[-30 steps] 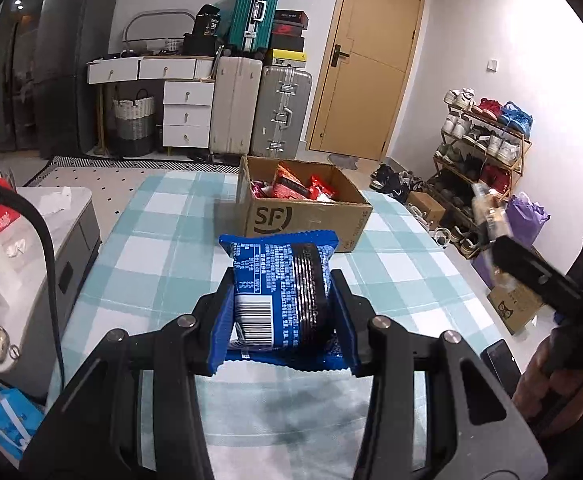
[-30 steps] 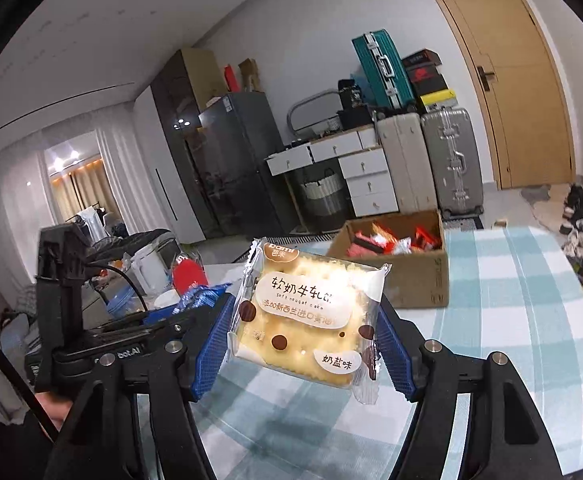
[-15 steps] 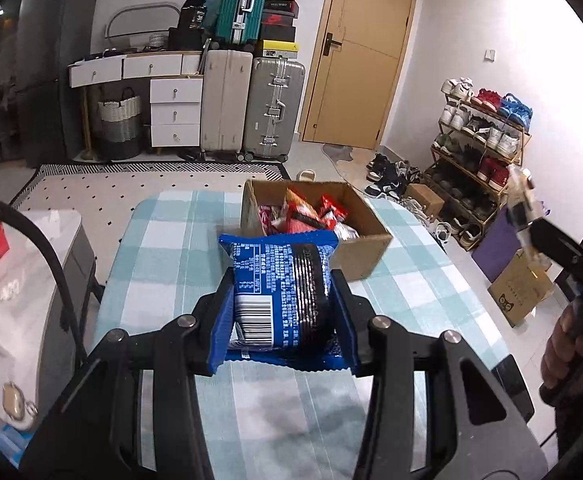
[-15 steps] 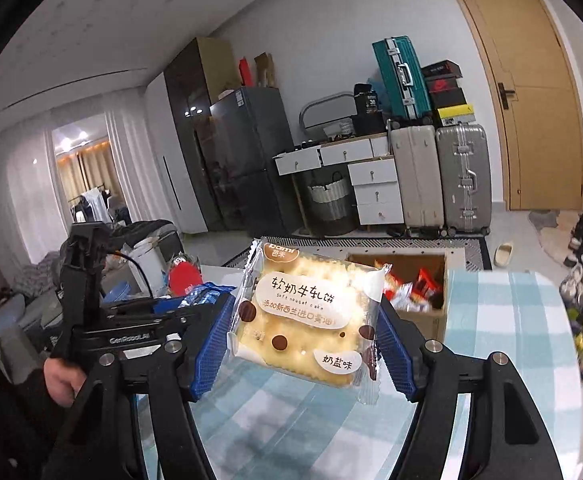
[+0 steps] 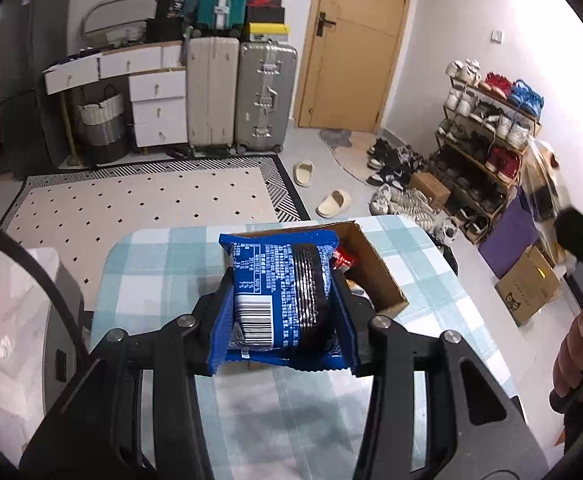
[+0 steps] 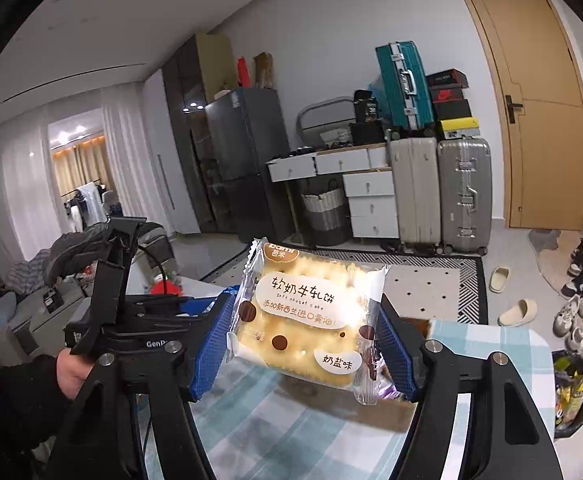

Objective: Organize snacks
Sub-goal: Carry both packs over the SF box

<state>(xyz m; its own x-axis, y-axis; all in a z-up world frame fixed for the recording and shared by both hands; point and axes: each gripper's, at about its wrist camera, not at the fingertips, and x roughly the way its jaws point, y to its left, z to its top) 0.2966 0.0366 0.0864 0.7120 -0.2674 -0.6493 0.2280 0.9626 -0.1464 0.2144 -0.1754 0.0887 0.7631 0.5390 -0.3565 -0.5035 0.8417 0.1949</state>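
My left gripper [image 5: 281, 322] is shut on a blue biscuit packet [image 5: 281, 296] with a barcode, held above the checked tablecloth [image 5: 159, 276]. Right behind the packet an open cardboard box [image 5: 371, 264] shows, with a red snack [image 5: 341, 258] inside; most of the box is hidden by the packet. My right gripper [image 6: 305, 346] is shut on a pale yellow cracker packet [image 6: 307, 316] with brown dots. Under it a strip of the cardboard box [image 6: 387, 412] peeks out. The left gripper's body [image 6: 139, 320] and a hand sit at the left of the right wrist view.
The table's far edge [image 5: 259, 226] lies just beyond the box. On the floor past it are a dotted rug [image 5: 139, 200], slippers [image 5: 333, 204], a shoe rack [image 5: 487, 136] at right and suitcases [image 5: 267, 98] by the wall. A white appliance [image 5: 7, 316] stands left of the table.
Both grippers have risen and moved forward toward the box with their packets still held. The box now lies close beneath and behind the packets.
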